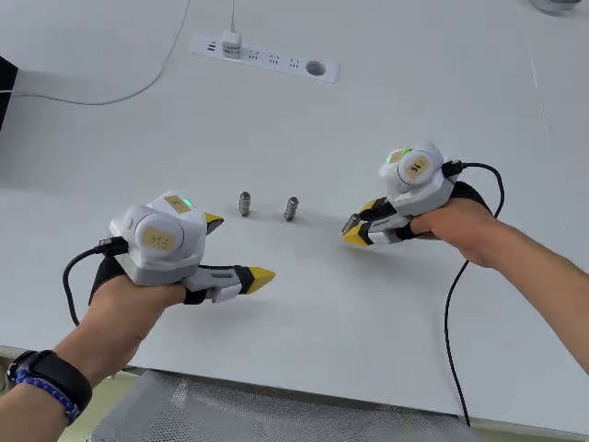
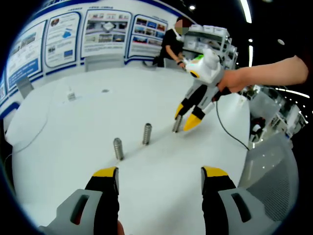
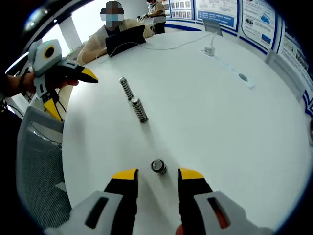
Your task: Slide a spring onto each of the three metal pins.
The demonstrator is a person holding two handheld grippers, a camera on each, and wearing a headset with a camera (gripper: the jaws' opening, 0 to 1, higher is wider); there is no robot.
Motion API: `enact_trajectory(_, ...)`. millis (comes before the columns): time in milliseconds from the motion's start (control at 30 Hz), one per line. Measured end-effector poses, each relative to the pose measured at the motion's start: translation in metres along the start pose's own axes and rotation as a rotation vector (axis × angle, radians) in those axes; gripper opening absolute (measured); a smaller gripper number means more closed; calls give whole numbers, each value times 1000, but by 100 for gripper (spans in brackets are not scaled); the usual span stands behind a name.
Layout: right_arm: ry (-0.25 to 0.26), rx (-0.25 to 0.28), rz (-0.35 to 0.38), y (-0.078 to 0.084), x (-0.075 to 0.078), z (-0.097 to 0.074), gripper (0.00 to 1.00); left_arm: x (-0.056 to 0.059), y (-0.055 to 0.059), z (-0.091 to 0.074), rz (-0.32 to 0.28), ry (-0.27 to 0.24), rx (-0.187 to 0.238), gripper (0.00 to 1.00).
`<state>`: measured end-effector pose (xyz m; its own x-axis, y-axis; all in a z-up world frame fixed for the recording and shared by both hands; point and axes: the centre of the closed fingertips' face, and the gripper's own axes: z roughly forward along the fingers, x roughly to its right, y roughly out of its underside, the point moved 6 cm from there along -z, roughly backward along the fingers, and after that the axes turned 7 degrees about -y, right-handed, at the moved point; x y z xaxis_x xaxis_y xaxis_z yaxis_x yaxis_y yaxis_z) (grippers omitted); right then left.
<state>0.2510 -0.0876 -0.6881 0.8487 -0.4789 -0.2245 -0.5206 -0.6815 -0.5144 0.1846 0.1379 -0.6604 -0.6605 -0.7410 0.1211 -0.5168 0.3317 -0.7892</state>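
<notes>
Three metal pins stand in a row on the white table, each with a spring on it: a left one (image 1: 245, 203) (image 2: 118, 148) (image 3: 126, 88), a middle one (image 1: 292, 208) (image 2: 147, 133) (image 3: 140, 109) and a right one (image 1: 350, 224) (image 2: 176, 124) (image 3: 158, 167). My right gripper (image 1: 355, 232) (image 3: 158, 176) (image 2: 187, 117) is tipped down over the right pin, its jaws narrowly open on either side of the spring with a gap showing each side. My left gripper (image 1: 237, 249) (image 2: 160, 172) (image 3: 71, 93) is wide open and holds nothing, a hand's width in front of the left pin.
A white power strip (image 1: 267, 57) with a plug and cable lies at the back of the table. A grey mesh chair (image 1: 276, 414) stands at the near table edge. A person sits at a laptop (image 3: 124, 39) across the table. Each gripper trails a black cable.
</notes>
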Motion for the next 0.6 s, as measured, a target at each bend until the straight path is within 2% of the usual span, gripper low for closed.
enact_trajectory(167,29,36,40,9,-2,-7,43,-5,2,-3,4,-7,-3,70)
enact_trajectory(333,56,112,128,22,-5,-13,48,-12,2,-6,-6,-25,0,70)
enact_trajectory(433,70,139,158,28,-5,-15,52,-14,3,-8,-14,-32,2,70)
enact_trajectory(467,72,150,172,31,-8,-15,53,-14,3,-8,-16,-34,1,70)
enact_trajectory(533,43,178,180,34,-12,-16,53,-15,5,-9,-18,-36,-2,71)
enact_trajectory(600,48,193,183,37,-16,-17,54,-15,6,-11,-14,-36,-6,71)
